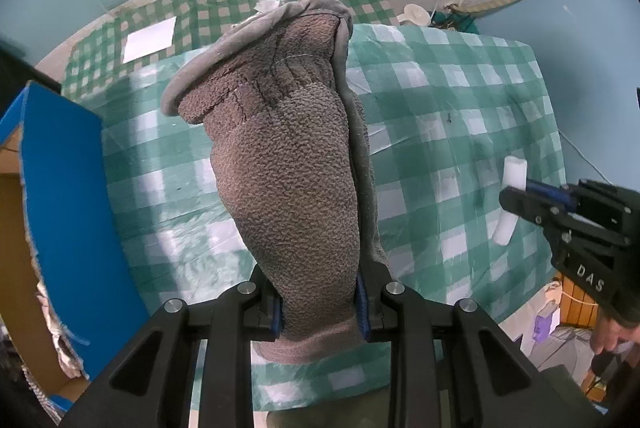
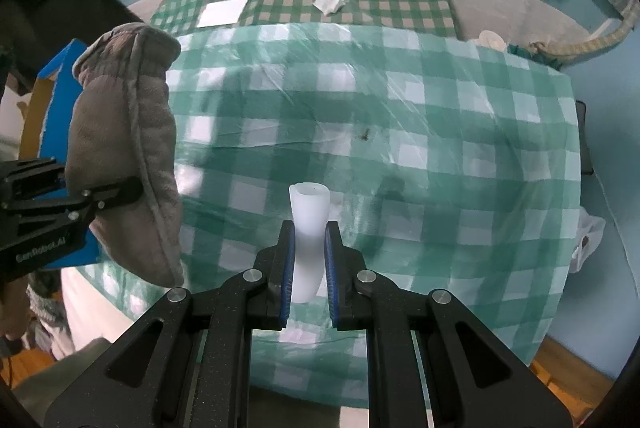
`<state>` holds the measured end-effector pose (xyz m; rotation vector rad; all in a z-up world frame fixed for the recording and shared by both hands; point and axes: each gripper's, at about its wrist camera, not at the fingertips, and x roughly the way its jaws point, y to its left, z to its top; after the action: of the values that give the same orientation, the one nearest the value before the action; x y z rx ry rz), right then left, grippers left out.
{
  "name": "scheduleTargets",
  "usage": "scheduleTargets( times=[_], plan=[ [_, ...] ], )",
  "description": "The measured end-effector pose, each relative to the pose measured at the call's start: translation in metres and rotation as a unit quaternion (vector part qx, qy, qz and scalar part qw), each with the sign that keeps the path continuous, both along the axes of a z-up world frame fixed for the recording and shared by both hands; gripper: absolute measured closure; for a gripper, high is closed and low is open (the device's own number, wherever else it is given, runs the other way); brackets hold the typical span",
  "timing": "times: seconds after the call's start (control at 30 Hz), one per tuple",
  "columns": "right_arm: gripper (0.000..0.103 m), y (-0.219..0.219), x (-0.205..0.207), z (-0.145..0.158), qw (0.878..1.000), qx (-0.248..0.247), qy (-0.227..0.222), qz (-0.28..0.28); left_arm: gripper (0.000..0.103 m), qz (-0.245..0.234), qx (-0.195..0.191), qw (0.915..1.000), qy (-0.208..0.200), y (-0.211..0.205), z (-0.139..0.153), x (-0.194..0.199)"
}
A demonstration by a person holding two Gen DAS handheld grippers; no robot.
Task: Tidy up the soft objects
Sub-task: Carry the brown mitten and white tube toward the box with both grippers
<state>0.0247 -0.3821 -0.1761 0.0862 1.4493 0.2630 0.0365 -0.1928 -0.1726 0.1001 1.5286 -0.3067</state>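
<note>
The grey fleece mitten (image 1: pixel 288 164) is clamped near its closed end between the pads of the left gripper (image 1: pixel 320 312) and held above the table, its open cuff pointing away from the camera. In the right wrist view the same mitten (image 2: pixel 124 156) hangs at the left edge of the table, just in front of the blue-lined cardboard box (image 1: pixel 60 188). The white foam tube (image 2: pixel 308 228) is pinched between the blue pads of the right gripper (image 2: pixel 307 280), also lifted clear of the green checked tablecloth (image 2: pixel 440 132).

Risks, as judged from this state:

- The mitten is gripped across a small part of its length. The free cuff may swing and catch the box wall during transfer, so that it drapes over the edge.
- Fleece compresses under load. A loosening clamp may let it slide out.
- The tube appears bent where it is pinched. On release it could spring back and roll on the slick plastic cover.
- Both grippers work near the left side, so crossing paths may cause contact.

A white paper sheet (image 2: pixel 222 12) lies well apart at the far end.
</note>
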Motion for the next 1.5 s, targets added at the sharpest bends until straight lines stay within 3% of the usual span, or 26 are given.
scheduleTargets(
  times=[0.57,0.97,1.5],
  plan=[
    [0.091,0.046,0.004,0.046,0.999,0.003,-0.028,0.031,0.076,0.003,0.016,0.9994,-0.031,0.040,0.045,-0.026],
    [0.091,0.091,0.002,0.063,0.998,0.019,-0.034,0.057,0.076,0.034,0.015,0.9981,-0.049,0.083,0.079,-0.036],
    [0.091,0.187,0.009,0.085,0.989,0.049,-0.052,0.129,0.076,0.104,0.021,0.9919,-0.070,0.160,0.110,-0.048]
  ],
)
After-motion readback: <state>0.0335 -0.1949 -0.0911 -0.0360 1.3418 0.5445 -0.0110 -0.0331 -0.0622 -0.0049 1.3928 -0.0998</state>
